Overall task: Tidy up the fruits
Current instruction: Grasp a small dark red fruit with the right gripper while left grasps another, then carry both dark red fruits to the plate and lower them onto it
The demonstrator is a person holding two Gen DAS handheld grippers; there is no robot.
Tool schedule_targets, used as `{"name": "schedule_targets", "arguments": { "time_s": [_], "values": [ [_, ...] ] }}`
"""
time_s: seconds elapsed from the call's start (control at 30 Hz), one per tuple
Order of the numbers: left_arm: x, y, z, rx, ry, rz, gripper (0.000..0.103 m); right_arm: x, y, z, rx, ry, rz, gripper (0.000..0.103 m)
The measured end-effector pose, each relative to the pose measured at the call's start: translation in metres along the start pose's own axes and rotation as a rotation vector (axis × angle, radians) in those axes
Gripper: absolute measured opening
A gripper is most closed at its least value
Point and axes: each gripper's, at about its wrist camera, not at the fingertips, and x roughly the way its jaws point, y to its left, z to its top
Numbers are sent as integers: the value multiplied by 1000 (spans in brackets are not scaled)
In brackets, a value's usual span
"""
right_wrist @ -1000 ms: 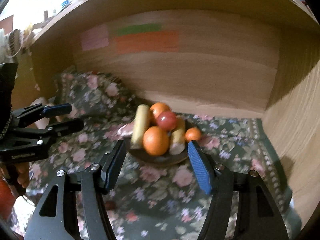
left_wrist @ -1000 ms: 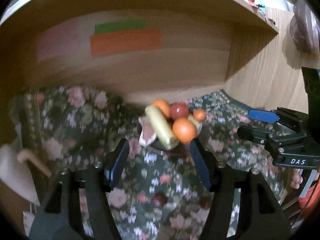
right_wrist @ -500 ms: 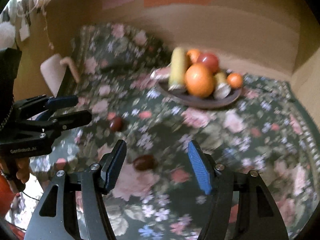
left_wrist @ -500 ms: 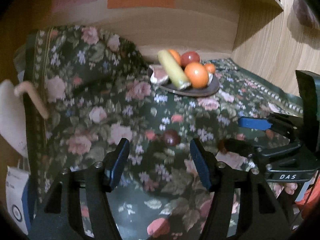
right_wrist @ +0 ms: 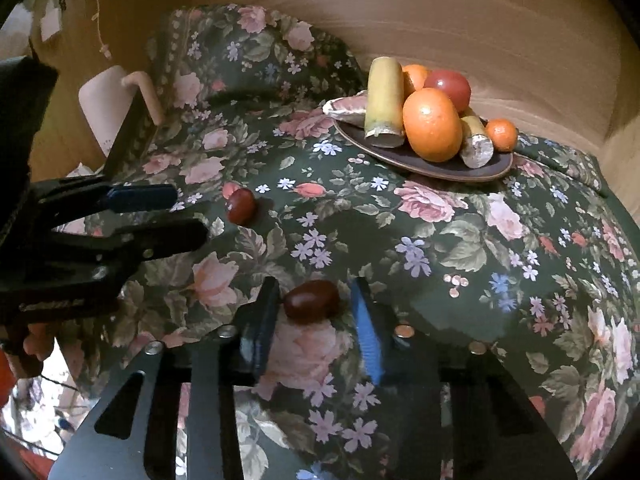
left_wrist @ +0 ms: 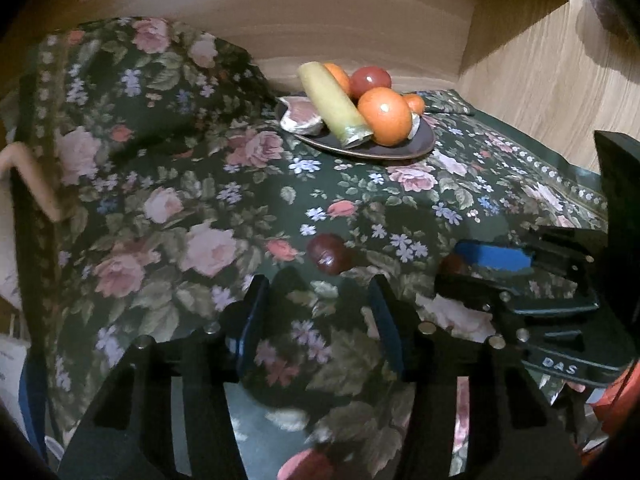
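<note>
Both grippers have moved down closer to the flowery cloth (right_wrist: 460, 240) than before. The right gripper (right_wrist: 314, 322) is wide open, with a small, smooth, dark red fruit (right_wrist: 312, 300) between its fingers. The left gripper (left_wrist: 316, 320) is wide open too, just behind another dark red fruit (left_wrist: 326, 253). The dark plate (right_wrist: 496, 168) holds round oranges.

Both grippers low and parted

The left gripper (left_wrist: 316, 312) has its jaws spread wide, fingers pointing forward with nothing between them. The right gripper (right_wrist: 314, 312) is likewise spread, jaws apart. Seen from the left wrist, it reaches in from the side, fingers stacked one above the other.
</note>
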Motion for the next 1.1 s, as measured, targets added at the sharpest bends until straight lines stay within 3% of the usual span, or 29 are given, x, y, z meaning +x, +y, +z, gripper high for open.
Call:
{"name": "schedule_targets", "arguments": {
  "time_s": [0.2,0.47,0.9,1.03,1.1],
  "values": [
    [20,-3,11,1,35,-15,37,-8,-12,-3,28,-7,7,21],
    [26,-5,14,16,31,-11,19,-22,-25,-3,55,-41,6,20],
    [3,-4,15,18,-28,-12,17,-2,-9,0,7,20,67,25],
    [0,-5,14,25,-35,-11,17,1,-4,0,-16,14,44,25],
    [0,-6,13,27,-39,-9,17,2,-5,1,-9,13,49,20]
  ]
}}
